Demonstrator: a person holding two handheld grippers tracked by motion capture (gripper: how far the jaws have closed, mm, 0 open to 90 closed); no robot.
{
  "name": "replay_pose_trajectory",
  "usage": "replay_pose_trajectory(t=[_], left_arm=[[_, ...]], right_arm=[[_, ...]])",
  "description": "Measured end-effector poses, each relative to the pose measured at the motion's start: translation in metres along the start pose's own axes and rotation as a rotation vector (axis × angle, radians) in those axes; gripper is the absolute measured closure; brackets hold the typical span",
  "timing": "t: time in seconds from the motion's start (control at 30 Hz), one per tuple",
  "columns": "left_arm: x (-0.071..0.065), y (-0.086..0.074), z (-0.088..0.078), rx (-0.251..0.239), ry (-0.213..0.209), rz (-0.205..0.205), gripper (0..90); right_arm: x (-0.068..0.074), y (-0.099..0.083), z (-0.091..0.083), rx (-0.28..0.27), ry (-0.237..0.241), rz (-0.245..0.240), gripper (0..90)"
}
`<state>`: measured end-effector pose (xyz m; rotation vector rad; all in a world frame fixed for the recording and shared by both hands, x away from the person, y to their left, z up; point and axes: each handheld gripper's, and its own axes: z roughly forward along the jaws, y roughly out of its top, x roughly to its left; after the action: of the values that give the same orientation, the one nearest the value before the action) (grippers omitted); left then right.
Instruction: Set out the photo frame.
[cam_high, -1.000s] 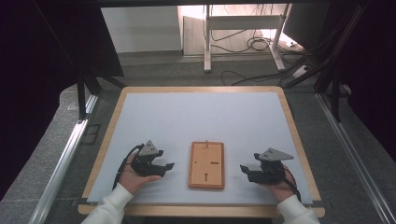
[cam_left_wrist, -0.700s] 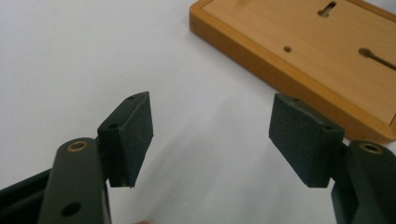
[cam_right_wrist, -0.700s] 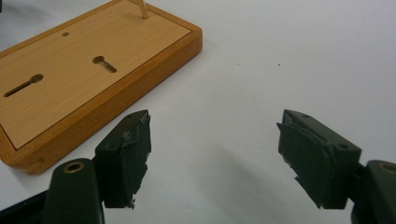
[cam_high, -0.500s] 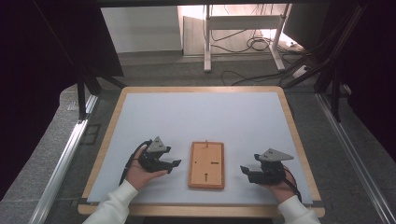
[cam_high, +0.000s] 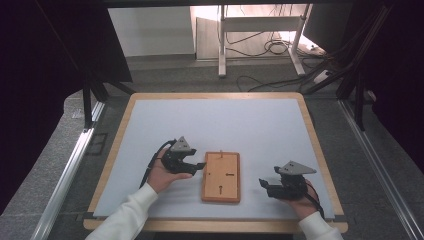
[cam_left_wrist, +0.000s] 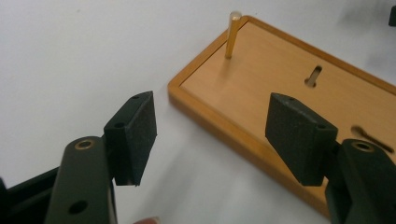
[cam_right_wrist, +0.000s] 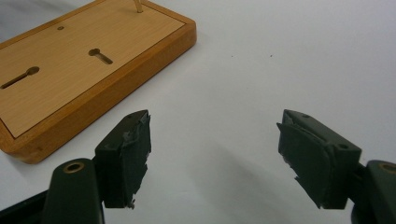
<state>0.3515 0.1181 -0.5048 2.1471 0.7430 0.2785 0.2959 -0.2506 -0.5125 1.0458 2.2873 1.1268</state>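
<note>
I have both tongs wide open and empty; left tongs (cam_high: 199, 166) straddle the wooden board's (cam_high: 221, 177) edge, so closing there likely follows, right tongs (cam_high: 263, 184) waiting nearby.

In the left gripper view the wooden board (cam_left_wrist: 299, 93) is cut off by the right edge, and one jaw pad (cam_left_wrist: 299, 135) covers part of its near rim. In the right gripper view the thin peg (cam_right_wrist: 138, 5) is cut by the top edge. In the high view the slots (cam_high: 226, 174) are too small to tell their shape
</note>
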Motion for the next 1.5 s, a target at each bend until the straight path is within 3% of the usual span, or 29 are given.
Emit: replay_pose_trajectory(t=[0.17, 0.47, 0.83, 1.1, 1.33, 1.5], left_arm=[[-0.005, 0.014, 0.019, 0.019, -0.016, 0.040, 34.1], [-0.004, 0.028, 0.039, 0.032, -0.029, 0.049, 38.8], [0.003, 0.039, 0.063, 0.029, -0.105, 0.074, 52.4], [0.003, 0.038, 0.069, 0.033, -0.132, 0.083, 69.6], [0.005, 0.038, 0.069, 0.026, -0.137, 0.059, 83.2], [0.007, 0.037, 0.070, 0.022, -0.154, 0.052, 83.9]], right_arm=[[-0.001, 0.000, 0.000, -0.001, -0.003, -0.001, 26.0], [0.000, -0.001, -0.001, 0.000, -0.004, -0.006, 26.0], [0.000, -0.001, -0.001, -0.005, -0.013, -0.008, 25.9], [0.000, -0.001, -0.001, -0.005, -0.014, -0.011, 26.0], [0.001, -0.001, 0.000, -0.004, -0.012, -0.015, 26.0], [0.004, 0.001, -0.002, -0.027, 0.031, -0.041, 25.2]])
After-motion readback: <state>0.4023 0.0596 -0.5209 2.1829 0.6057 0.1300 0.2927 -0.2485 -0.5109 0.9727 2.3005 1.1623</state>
